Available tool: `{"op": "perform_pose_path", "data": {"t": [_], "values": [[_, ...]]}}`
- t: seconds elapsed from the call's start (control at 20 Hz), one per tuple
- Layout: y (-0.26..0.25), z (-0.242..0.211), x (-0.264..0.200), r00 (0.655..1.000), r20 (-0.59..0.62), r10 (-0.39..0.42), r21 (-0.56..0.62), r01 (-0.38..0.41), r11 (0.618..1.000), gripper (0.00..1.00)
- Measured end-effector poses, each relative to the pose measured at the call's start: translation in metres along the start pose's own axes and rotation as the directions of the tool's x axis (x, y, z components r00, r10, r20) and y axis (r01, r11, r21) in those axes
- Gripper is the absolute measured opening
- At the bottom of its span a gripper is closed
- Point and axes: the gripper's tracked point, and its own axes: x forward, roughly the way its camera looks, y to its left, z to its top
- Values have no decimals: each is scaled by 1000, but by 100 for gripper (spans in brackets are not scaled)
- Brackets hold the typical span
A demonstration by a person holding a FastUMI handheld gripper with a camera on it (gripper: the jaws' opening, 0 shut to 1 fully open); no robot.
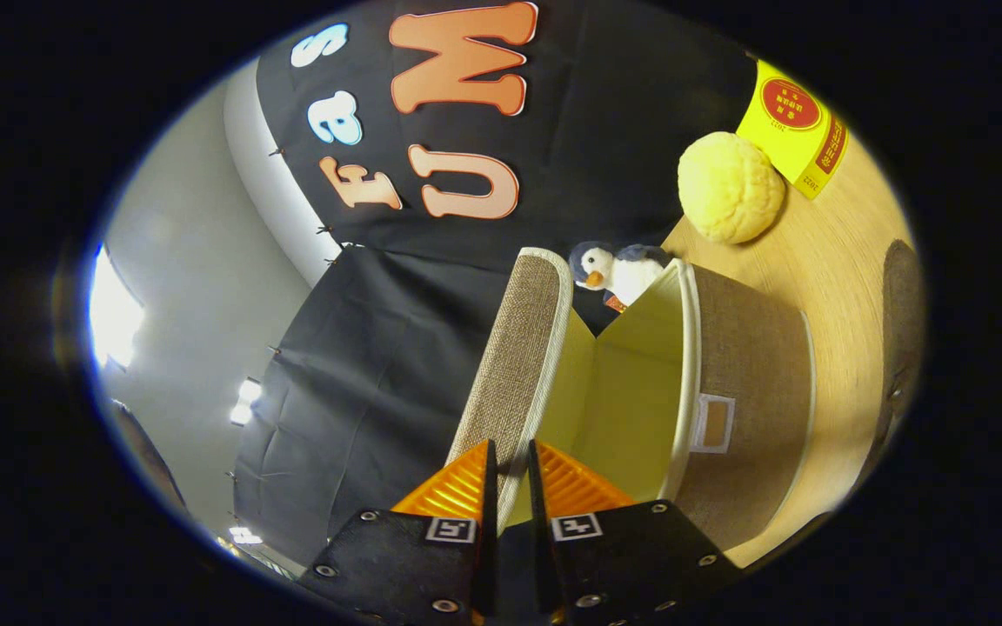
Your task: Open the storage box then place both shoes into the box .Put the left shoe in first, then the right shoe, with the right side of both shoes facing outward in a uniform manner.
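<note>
a black cloth [501,261] hangs as the booth's wall and runs from twelve o'clock down toward seven o'clock. beside it, from ten to eight o'clock, is a pale grey wall [197,287] with a bright window [114,317] at nine o'clock and small lights [244,400] nearer seven. a light wooden table [840,261] fills the side from two to four o'clock, seen tilted on its edge.

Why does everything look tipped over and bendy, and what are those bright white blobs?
In the gripper view, the fisheye lens bends the table edge and the storage box sides into curves; the view is rolled sideways while the tool pinches the lid; the white blobs are room lights glaring, washed out; the penguin toy looks sharp enough.
</note>
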Motion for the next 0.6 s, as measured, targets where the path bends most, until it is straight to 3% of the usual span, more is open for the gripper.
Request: {"op": "perform_pose_path", "data": {"t": [0.05,0.6], "values": [[3,1,5,1000,5,-7,2,7,1000,1],[83,-25,72,1000,-4,1,-92,-1,996,0]]}}
